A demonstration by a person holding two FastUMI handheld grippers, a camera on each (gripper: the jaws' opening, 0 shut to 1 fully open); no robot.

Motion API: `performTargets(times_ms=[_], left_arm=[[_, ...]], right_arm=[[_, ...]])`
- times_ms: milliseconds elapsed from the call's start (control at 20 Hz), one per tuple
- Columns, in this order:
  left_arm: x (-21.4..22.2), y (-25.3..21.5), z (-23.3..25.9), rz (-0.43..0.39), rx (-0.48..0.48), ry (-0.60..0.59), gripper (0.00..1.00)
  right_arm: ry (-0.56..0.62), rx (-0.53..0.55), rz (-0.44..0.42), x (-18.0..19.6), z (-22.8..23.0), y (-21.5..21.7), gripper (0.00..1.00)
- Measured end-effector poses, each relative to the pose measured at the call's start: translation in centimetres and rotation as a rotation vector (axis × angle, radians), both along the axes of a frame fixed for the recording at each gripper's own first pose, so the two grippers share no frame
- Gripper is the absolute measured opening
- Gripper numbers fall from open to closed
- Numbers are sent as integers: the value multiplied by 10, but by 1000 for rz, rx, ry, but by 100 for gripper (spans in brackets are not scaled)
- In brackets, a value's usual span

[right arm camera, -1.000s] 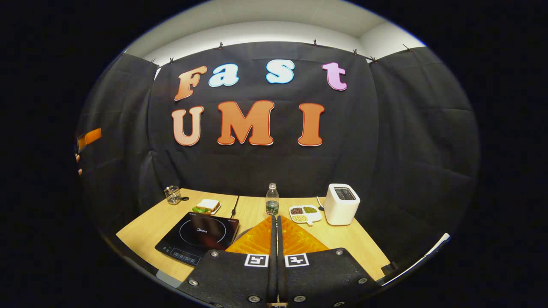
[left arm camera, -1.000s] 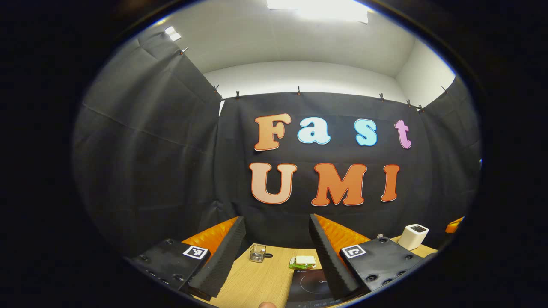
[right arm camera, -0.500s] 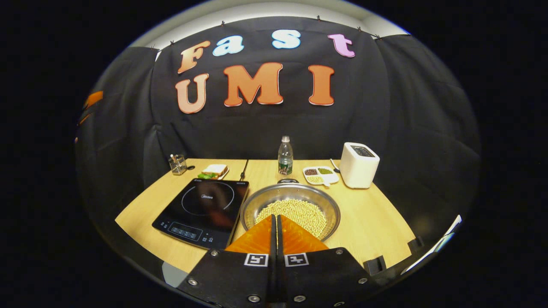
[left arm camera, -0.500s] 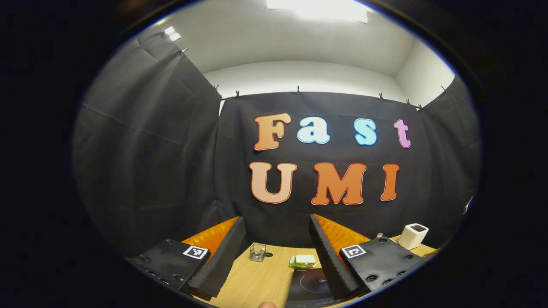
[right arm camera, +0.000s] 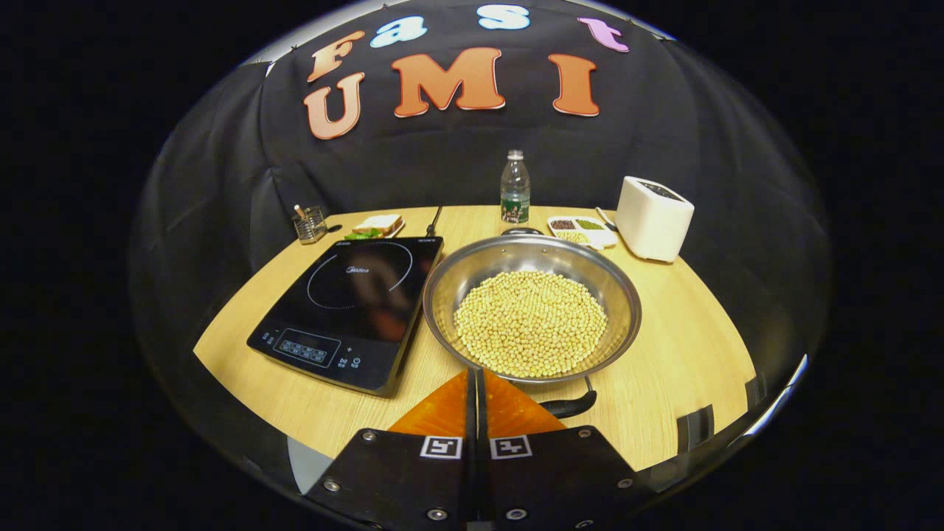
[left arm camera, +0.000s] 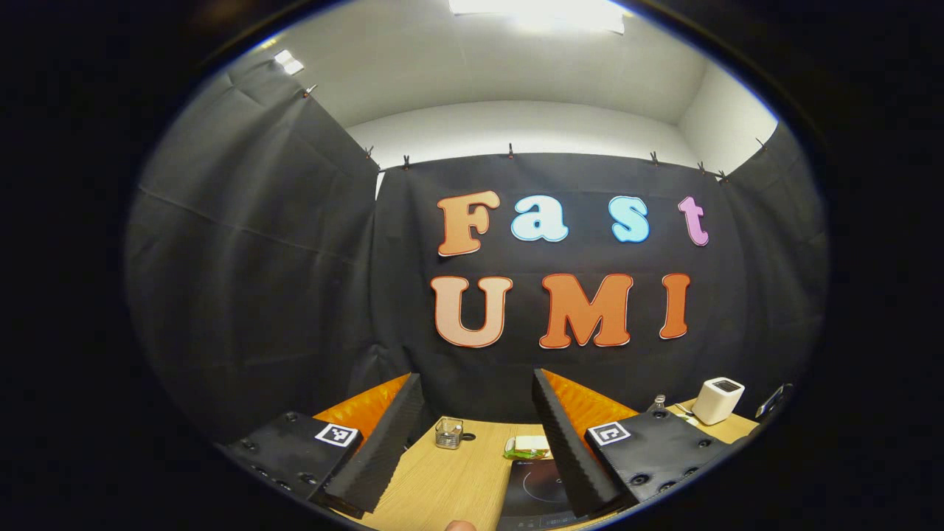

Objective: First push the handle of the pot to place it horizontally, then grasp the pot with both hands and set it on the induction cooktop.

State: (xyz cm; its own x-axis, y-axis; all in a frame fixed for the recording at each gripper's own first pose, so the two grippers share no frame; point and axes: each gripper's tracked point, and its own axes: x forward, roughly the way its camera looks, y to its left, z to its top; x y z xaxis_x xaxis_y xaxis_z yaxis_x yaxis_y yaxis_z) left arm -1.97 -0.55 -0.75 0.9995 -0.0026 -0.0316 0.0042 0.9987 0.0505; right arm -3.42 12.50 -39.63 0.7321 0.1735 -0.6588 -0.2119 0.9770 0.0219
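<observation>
my right gripper [right arm camera: 476, 376] jaws together | pot handle [right arm camera: 568, 405] right of tips | nudge sideways, low, slowly | left gripper [left arm camera: 472, 413] jaws apart

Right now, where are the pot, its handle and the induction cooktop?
pot [right arm camera: 472, 274]: right gripper view, bare inner wall at the left.
handle [right arm camera: 568, 405]: right gripper view, dark grip below the near rim.
induction cooktop [right arm camera: 359, 284]: right gripper view, glass inside the ring.
</observation>
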Motion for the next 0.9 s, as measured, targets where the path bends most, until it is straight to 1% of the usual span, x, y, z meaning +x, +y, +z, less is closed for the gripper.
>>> performTargets(times_ms=[350, 500, 650, 900], left_arm=[[8, -4, -7, -2, 10, 7, 98], [9, -4, -5, -7, 11, -1, 98], [8, -5, -3, -8, 13, -10, 98], [12, -5, -9, -6, 8, -3, 98]], right_arm=[[93, -30, 0, 9, -43, -4, 0], [126, -1, -2, 6, -48, -6, 0], [124, -17, -19, 10, -51, -17, 0], [131, -16, -75, 17, -52, -50, 0]])
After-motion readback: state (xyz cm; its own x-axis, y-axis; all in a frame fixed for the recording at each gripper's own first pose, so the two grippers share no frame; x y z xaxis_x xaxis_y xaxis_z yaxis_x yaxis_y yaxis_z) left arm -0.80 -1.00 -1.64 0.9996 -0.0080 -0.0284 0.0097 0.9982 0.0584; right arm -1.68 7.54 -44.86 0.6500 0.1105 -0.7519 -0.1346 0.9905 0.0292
